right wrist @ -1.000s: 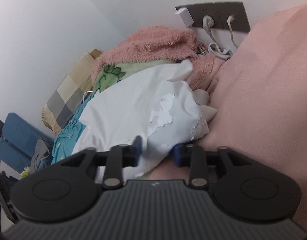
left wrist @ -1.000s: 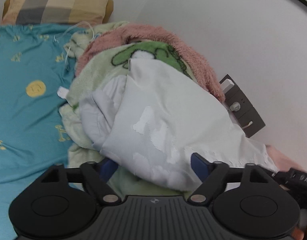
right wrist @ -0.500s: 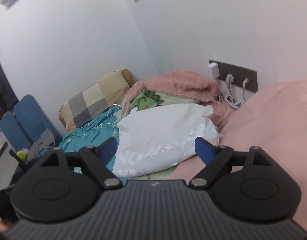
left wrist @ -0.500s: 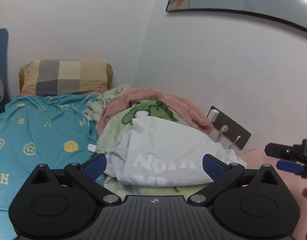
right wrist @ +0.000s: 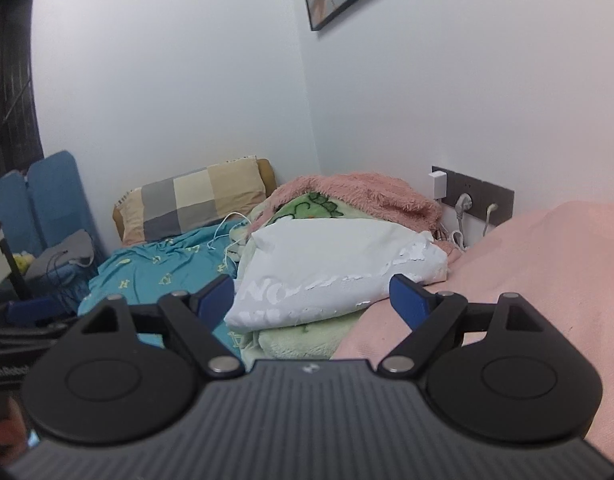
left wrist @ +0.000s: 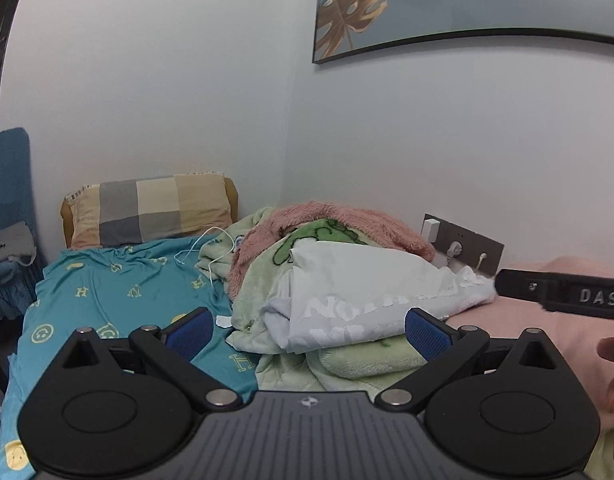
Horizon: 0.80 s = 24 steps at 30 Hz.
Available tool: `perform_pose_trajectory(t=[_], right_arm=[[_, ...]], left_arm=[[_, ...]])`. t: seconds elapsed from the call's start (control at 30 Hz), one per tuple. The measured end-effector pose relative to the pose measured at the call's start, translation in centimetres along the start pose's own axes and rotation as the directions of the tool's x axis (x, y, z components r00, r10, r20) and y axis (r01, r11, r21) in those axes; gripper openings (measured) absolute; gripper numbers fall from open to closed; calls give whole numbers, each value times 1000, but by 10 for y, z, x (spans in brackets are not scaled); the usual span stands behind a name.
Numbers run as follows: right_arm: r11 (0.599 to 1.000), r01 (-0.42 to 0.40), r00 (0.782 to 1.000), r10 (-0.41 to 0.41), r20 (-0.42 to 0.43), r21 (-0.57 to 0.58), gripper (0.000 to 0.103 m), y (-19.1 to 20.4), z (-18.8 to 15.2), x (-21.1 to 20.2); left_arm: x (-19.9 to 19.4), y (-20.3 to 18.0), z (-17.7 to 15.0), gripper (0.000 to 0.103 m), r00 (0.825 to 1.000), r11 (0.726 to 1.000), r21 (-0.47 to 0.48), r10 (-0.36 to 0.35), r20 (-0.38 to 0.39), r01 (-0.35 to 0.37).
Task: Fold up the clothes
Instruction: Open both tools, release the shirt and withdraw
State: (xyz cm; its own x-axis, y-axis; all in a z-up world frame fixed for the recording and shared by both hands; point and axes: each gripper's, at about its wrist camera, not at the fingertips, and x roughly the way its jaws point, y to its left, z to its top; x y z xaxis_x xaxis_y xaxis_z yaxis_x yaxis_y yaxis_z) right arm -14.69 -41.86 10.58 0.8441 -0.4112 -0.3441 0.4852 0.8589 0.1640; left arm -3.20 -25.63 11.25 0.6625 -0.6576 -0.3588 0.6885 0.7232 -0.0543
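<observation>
Jaws spread on both our left gripper (left wrist: 307, 330) and right gripper (right wrist: 312, 296) — white T-shirt (right wrist: 331, 268) lies folded on the green blanket (left wrist: 359, 356), so we'd withdraw without snagging it.

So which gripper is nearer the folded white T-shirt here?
Roughly level; right perhaps slightly nearer. The right gripper and the left gripper are both open, short of the white T-shirt, which lies beyond each one's fingertips on the green blanket.
</observation>
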Motion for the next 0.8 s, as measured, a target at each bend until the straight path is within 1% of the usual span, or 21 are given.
perform_pose_trajectory(t=[0.17,0.33,0.57,0.8], right_arm=[[999,15,999,-14,33,-47,86,19,-21,-4],[997,44,998,-41,51,-67,86,31,-35,2],[995,66,996,-61,71,-76,86,39,-42,6],[995,75,995,-70,68,-68,86,40,-44,5]], left_arm=[[-5,13,-15,103,1000,1000,-16,-23,12,23],[-9,21,-20,103,1000,1000,-11,-9,18,9],[-13,32,-27,103,1000,1000,-3,14,25,-14],[-18,32,-27,103,999,1000,0,25,29,-25]])
